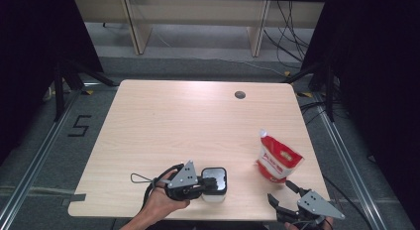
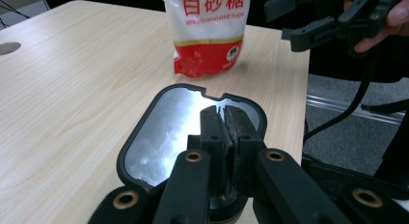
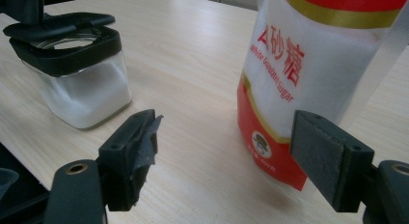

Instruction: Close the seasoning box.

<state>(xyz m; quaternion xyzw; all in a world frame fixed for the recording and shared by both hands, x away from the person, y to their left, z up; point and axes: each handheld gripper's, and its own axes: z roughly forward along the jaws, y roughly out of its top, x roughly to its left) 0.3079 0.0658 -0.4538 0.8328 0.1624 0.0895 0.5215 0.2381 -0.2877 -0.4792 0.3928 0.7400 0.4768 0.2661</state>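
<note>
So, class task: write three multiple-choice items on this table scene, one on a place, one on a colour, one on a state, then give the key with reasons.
1. Where does the sugar bag stand?
A. near the table's right edge
B. at the far left corner
C. on the floor

2. What colour is the jar's lid?
A. white
B. black
C. red

3. How do the right gripper jaws stand?
A. shut on the bag
B. shut on the jar
C. open, gripping nothing

Key: 1 A, the high view shows it by the table edge on the right; 2 B, the lid on the glass jar is black; 3 C, its pads stand apart short of the bag.
</note>
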